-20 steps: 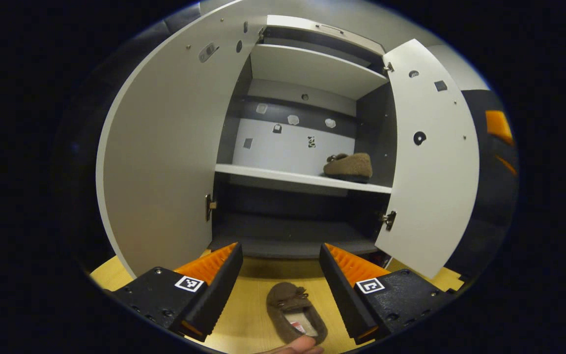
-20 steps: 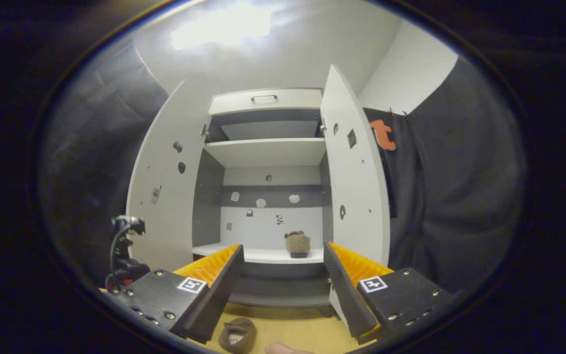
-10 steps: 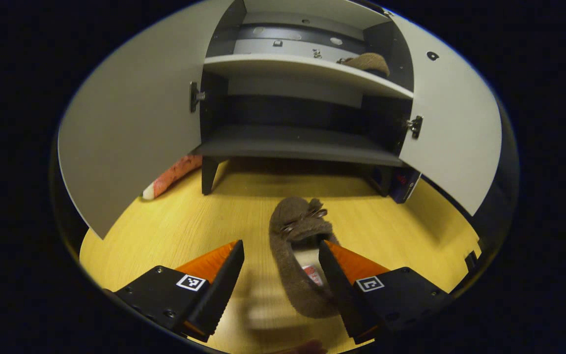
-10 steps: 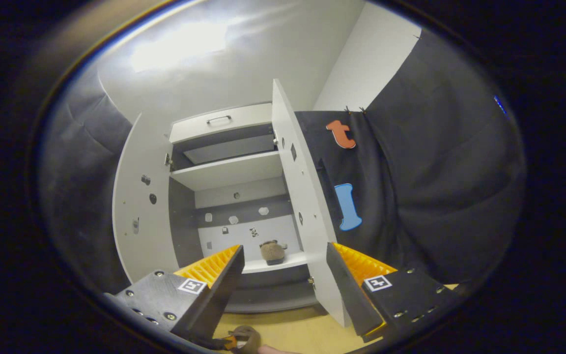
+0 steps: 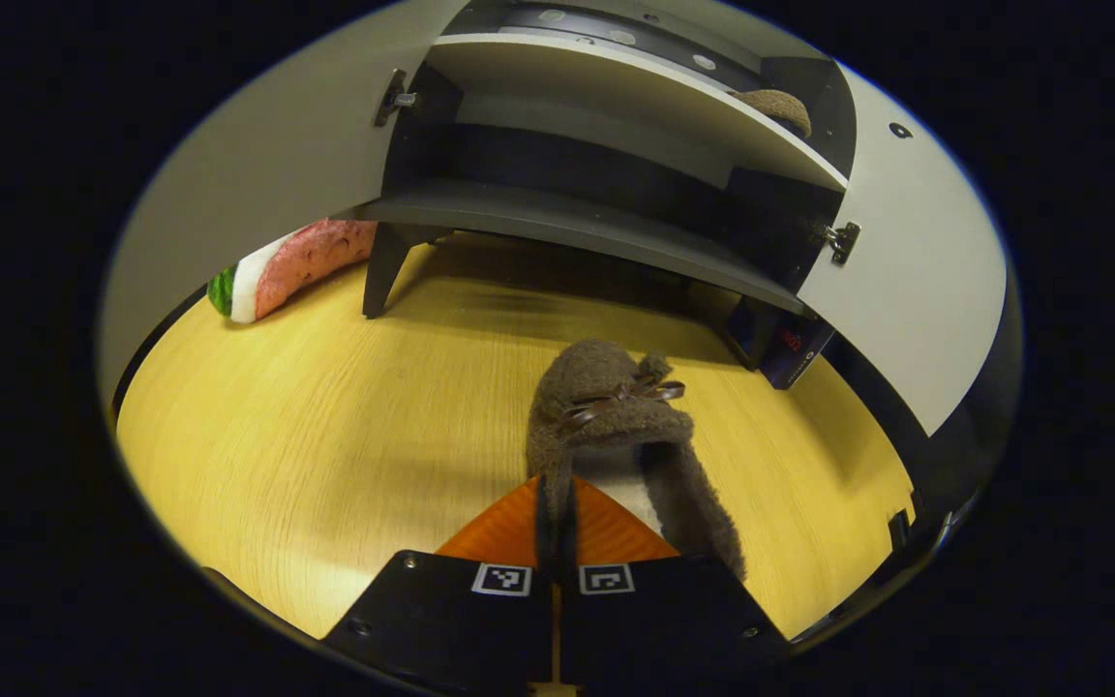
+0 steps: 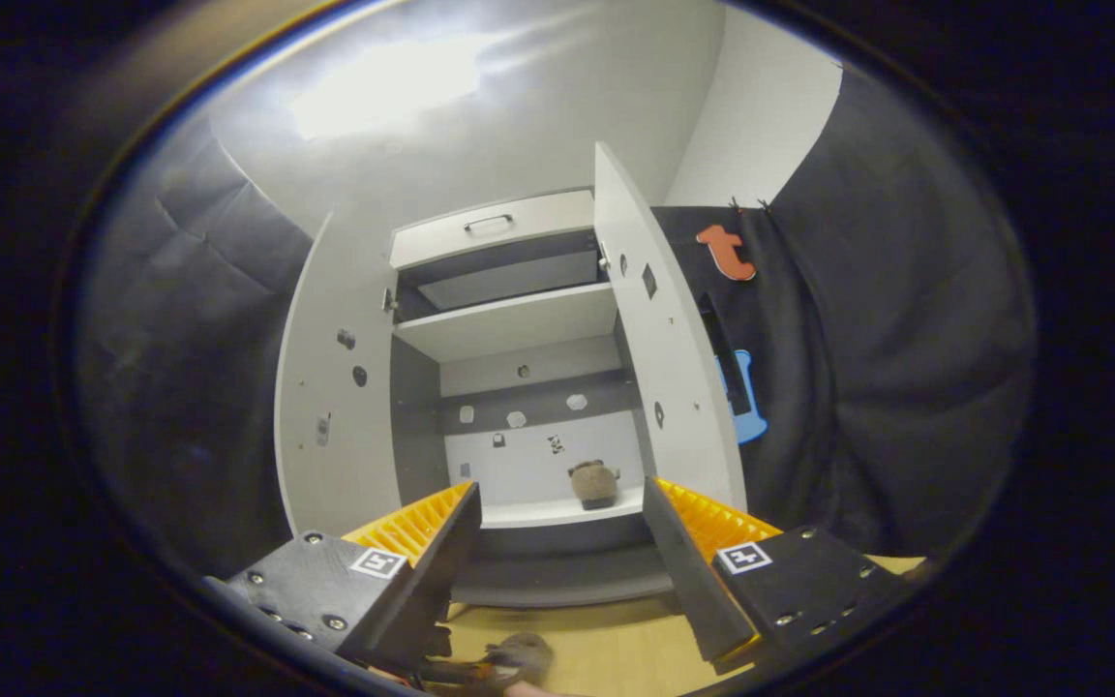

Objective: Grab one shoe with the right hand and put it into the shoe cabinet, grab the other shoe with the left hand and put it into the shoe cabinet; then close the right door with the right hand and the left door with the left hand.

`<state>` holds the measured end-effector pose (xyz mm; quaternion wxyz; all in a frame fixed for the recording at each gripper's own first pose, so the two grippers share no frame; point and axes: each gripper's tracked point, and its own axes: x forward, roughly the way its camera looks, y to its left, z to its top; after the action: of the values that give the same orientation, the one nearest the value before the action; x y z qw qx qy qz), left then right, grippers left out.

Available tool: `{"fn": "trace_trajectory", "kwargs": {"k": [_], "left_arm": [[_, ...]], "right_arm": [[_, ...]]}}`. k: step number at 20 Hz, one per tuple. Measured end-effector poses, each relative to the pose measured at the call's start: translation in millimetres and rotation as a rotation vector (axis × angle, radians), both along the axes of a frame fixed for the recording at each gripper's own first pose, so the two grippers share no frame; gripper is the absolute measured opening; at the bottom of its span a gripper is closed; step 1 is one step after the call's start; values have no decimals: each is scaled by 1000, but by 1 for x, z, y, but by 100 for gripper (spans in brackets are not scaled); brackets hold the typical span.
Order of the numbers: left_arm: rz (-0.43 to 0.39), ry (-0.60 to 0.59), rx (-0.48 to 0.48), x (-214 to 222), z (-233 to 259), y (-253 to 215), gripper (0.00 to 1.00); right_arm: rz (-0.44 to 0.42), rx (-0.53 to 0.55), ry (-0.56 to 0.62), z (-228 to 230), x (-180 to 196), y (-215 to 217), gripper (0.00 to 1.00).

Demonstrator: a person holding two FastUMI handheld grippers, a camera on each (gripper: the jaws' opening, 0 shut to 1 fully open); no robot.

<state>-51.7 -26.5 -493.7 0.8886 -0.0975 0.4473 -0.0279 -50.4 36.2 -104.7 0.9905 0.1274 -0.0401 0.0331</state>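
Pinching the side wall of the brown shoe point(image 5: 616, 426) with our left tool point(image 5: 556, 528), we are holding it low on the yellow floor point(image 5: 325, 436), just in front of the open shoe cabinet point(image 5: 596, 223). Our right tool point(image 6: 557, 552) is hanging spread apart, facing the cabinet from farther back. The other shoe point(image 6: 594, 481) is sitting on the white shelf point(image 6: 557, 511) inside, near the right door point(image 6: 669, 387).
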Motion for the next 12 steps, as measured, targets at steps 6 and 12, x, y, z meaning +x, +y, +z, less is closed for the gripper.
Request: {"fn": "trace_trajectory", "kwargs": {"k": [6,12], "left_arm": [[-7,-157,11,8,60,11,4],[-39,-369,36,30,165,2,4]], "right_arm": [[-14,5,-2,2,-1,-3,100],[-27,66,-11,5,-6,-14,100]]}}
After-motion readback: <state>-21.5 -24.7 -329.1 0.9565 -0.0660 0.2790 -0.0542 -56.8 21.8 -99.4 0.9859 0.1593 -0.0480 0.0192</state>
